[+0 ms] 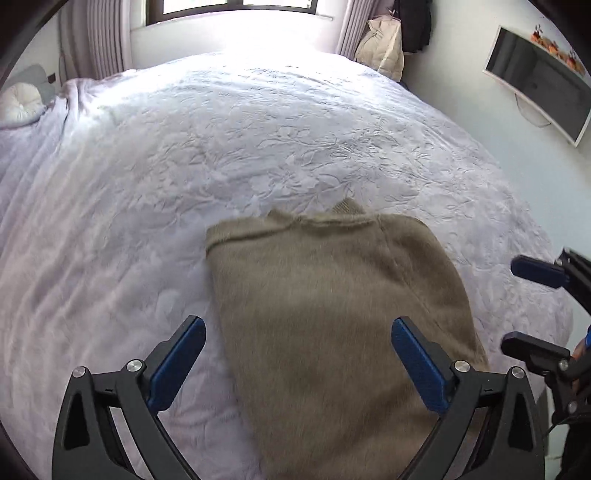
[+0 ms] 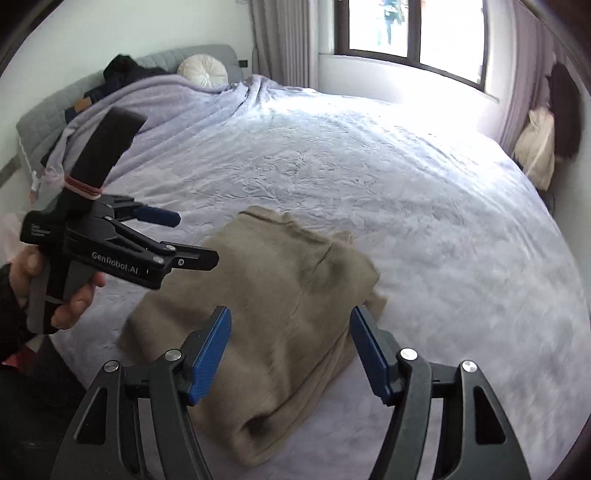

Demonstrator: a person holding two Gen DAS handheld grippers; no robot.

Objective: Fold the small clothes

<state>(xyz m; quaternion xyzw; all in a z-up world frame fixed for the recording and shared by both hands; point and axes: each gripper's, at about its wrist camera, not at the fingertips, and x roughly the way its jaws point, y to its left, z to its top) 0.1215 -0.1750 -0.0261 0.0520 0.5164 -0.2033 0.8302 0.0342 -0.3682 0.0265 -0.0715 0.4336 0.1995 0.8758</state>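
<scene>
At the far left, up by the grey headboard, a round white cushion rests at the head of the bed, with some dark clothing heaped beside it. The pale lilac bedspread covers the whole mattress and carries a raised leafy pattern.

The left gripper hovers above the near part of the bed with its blue-padded jaws spread wide and nothing between the pads; no cloth is pinched. In the right wrist view the same tool shows from the side, held by a bare hand with a dark sleeve at the wrist.

The beige sweater lies folded into a compact rectangle on the bedspread near the bed's front edge, its collar end pointing towards the window. A loose corner of it sticks out on the right side in the right wrist view.

The right gripper hangs just above the near end of the sweater, jaws parted and empty, the pads not touching the knit. From the left wrist view it appears at the right border, clear of the sweater.

Further right, a cream jacket and a dark garment hang by the curtain, and a screen is on the wall.
</scene>
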